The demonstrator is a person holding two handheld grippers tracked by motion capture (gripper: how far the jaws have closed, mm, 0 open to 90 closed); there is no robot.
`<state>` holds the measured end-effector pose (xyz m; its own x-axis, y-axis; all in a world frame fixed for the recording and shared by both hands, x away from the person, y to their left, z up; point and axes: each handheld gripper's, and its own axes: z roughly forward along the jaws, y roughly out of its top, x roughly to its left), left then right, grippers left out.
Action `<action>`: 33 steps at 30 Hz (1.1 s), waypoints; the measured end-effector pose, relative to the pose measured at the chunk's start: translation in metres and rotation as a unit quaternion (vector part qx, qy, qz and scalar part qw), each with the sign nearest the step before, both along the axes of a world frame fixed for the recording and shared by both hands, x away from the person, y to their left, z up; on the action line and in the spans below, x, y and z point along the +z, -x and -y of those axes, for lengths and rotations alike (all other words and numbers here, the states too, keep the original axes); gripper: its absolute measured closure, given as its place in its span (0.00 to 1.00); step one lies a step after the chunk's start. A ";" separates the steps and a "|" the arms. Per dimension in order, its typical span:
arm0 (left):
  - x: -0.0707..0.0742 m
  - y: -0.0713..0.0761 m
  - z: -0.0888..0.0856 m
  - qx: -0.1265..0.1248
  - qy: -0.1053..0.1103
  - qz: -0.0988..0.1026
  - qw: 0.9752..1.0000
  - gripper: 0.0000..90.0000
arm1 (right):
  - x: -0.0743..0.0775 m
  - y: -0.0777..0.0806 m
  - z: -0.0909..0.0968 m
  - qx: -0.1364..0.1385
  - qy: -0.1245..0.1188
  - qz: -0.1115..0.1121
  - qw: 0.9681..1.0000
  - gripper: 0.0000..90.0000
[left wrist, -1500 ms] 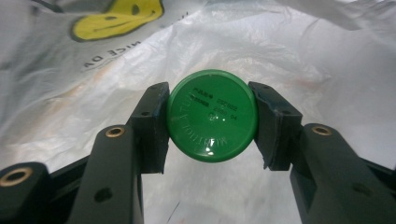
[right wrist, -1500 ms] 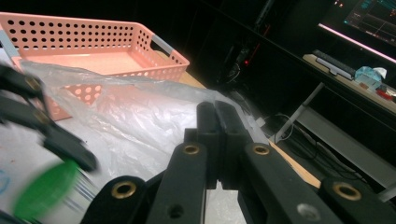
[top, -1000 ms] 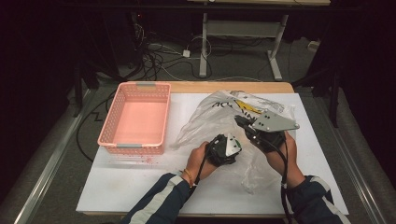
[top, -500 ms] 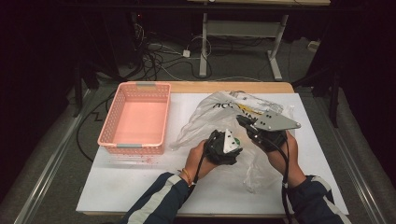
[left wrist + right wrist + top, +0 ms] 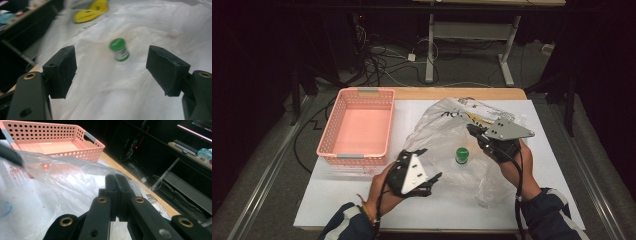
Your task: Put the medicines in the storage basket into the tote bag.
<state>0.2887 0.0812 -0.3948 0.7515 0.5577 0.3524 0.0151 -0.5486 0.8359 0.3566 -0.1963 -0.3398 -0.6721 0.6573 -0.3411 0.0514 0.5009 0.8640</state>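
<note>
From the high view, a white desk (image 5: 337,200) carries a pink basket (image 5: 357,127) at its left side and a clear plastic bag (image 5: 447,135) spread in the middle. A small bottle with a green cap (image 5: 462,154) stands upright on the bag, between the two hands. The left claw (image 5: 432,172) is near the front edge of the desk, its jaws spread apart and turned toward the bottle. The right claw (image 5: 472,130) rests at the upper part of the bag, near some yellow packets (image 5: 477,111).

In the left gripper view, the left claw (image 5: 111,63) is released, and the green-capped bottle (image 5: 119,49) stands well ahead between the two jaws, apart from both. The picture is blurred, so the label cannot be read.

In the right gripper view, the right claw (image 5: 116,186) is clenched, jaws pressed together; it seems to pinch the bag's plastic film (image 5: 65,182), but I cannot tell for sure. The pink basket (image 5: 50,140) stands behind the bag.
</note>
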 end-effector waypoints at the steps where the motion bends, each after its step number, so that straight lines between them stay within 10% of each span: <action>1: 0.000 0.001 -0.008 0.012 0.000 0.000 1.000 0.27 | -0.001 0.000 0.000 0.000 0.001 -0.001 1.000 1.00; 6: -0.007 -0.012 -0.032 0.063 -0.028 0.008 0.998 0.25 | -0.003 -0.001 0.000 0.001 0.018 -0.002 1.000 1.00; 12: -0.018 -0.042 -0.051 0.079 0.006 -0.068 0.995 0.25 | -0.003 -0.005 0.008 -0.005 0.012 -0.009 1.000 1.00; 15: -0.026 -0.049 -0.046 0.064 -0.020 -0.091 0.994 0.42 | -0.006 -0.008 0.011 -0.007 0.011 -0.014 1.000 1.00; 20: -0.027 -0.051 -0.040 0.040 -0.004 -0.105 0.994 0.80 | -0.011 -0.011 0.014 -0.013 0.017 -0.019 1.000 1.00; 33: -0.029 -0.052 -0.032 0.044 -0.018 -0.101 0.994 0.96 | -0.014 -0.009 0.019 -0.019 0.015 -0.025 0.999 0.81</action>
<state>0.3402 0.1127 -0.4238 0.7579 0.6139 0.2207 0.2291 -0.5672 0.7911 0.3657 -0.2150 -0.3538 -0.6632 0.6731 -0.3273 0.1149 0.5237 0.8441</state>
